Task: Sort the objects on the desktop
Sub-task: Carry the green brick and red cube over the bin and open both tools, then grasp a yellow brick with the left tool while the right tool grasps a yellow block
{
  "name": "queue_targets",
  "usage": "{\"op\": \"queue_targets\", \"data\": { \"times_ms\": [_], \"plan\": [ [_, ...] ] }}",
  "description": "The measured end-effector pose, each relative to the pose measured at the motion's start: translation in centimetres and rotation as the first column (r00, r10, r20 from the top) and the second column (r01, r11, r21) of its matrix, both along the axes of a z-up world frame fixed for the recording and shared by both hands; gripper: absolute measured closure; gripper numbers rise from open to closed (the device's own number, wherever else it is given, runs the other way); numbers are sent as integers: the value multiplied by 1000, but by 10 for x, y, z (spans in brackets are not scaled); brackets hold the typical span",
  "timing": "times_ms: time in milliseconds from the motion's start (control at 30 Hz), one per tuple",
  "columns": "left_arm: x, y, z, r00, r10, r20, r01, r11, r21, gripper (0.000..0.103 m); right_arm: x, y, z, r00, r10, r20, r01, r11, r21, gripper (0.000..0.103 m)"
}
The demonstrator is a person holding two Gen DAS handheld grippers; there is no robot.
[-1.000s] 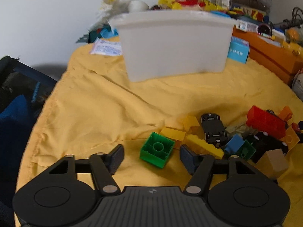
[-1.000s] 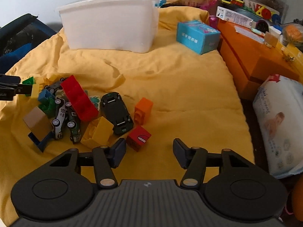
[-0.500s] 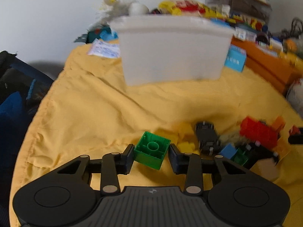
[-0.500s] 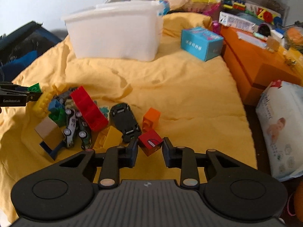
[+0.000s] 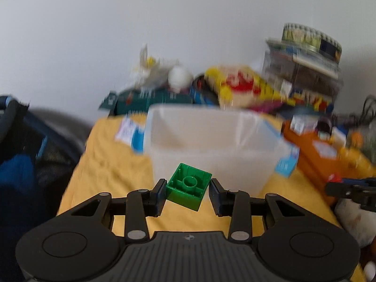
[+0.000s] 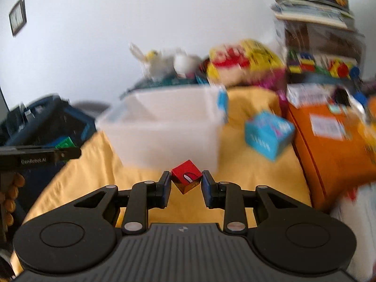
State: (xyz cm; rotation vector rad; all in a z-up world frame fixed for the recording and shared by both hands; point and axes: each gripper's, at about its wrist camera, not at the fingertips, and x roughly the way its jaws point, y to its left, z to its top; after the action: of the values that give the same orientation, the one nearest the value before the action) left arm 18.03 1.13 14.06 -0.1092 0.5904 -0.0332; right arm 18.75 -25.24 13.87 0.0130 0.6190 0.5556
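My left gripper (image 5: 186, 189) is shut on a green toy brick (image 5: 188, 185), hollow underside facing me, held in the air in front of the white plastic bin (image 5: 211, 145). My right gripper (image 6: 185, 183) is shut on a red cube block (image 6: 186, 179) with a white mark, held up in front of the same bin (image 6: 164, 131). The left gripper with its green brick (image 6: 63, 143) shows at the left edge of the right wrist view. The right gripper's tip (image 5: 352, 186) shows at the right of the left wrist view. Both views are motion-blurred.
The yellow cloth (image 6: 246, 171) covers the surface. A blue carton (image 6: 268, 135) lies right of the bin, an orange box (image 6: 333, 145) beyond it. Bags and toys (image 5: 239, 87) pile behind the bin. A dark bag (image 5: 23, 155) sits left.
Both grippers closed on their blocks, the left on the green brick and the right on the red cube, then lifted them off the cloth toward the white bin.
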Motion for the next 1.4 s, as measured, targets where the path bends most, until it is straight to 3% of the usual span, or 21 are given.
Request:
{"op": "queue_targets", "data": {
  "times_ms": [100,267,467,733,767,800,833,867,900,1033,1167,1267,1400],
  "plan": [
    [26,3,21,1000,3,14,-3,1000,-22,61,30,14,22,1000,11,18,-11,1000,22,72],
    [70,5,34,1000,11,18,-11,1000,25,61,85,42,37,1000,17,2,-17,1000,11,72],
    [116,9,31,999,35,-28,-34,999,36,61,132,70,24,998,12,-56,-17,997,-75,72],
    [150,5,12,993,32,-114,-26,998,56,60,158,94,3,993,20,-114,-38,987,-157,72],
    [152,4,10,992,27,-124,-19,998,59,58,160,96,1,992,25,-123,-45,986,-161,69],
    [153,2,8,991,22,-133,-13,998,68,53,161,98,0,992,26,-123,-47,984,-172,60],
    [153,1,6,991,19,-133,-8,997,82,38,161,100,0,993,25,-114,-46,982,-183,51],
    [151,0,4,991,26,-129,-14,995,95,31,160,100,1,995,27,-93,-44,981,-191,37],
    [147,-1,2,992,36,-119,-23,994,111,31,158,101,2,997,31,-71,-45,979,-198,35],
    [124,4,0,995,29,-91,-21,996,90,31,141,89,10,998,42,-37,-48,984,-170,35],
    [75,9,-10,997,38,-64,-36,999,35,31,87,67,13,998,62,17,-60,993,-97,33],
    [29,5,-32,997,12,-79,-11,1000,19,31,32,50,-4,995,93,37,-89,990,-112,32],
    [-30,-9,-65,996,34,-82,-27,996,87,31,-27,28,-42,995,97,7,-94,978,-188,34]
  ]
}}
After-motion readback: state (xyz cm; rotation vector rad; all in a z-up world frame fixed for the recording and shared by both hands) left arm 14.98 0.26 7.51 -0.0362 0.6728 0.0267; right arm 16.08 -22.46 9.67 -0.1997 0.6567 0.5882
